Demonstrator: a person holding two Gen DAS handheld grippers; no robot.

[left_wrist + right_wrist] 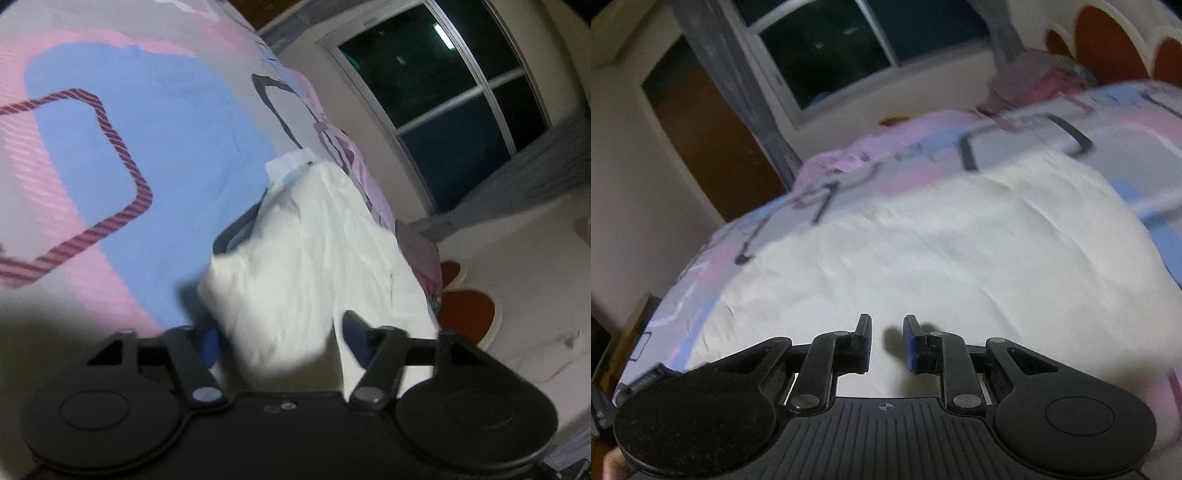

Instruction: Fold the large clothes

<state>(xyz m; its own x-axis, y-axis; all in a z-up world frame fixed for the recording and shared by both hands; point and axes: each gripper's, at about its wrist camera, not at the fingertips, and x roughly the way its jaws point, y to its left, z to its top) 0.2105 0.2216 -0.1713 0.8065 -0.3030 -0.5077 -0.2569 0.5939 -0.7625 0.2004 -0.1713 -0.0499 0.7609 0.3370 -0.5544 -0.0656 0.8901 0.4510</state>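
White garment spread on bedsheet, long axis toward window; left gripper clasping its bunched edge, right gripper parted, empty.

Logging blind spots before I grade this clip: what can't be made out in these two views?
- Left wrist view: whether the left hand-held gripper pinches the white garment; blurred cloth covers the pads.
- Left wrist view: the garment's type; bunched up and motion-blurred.
- Right wrist view: the white garment's near edge, hidden beneath the right hand-held gripper.
- Right wrist view: the bed's far end; blurred.
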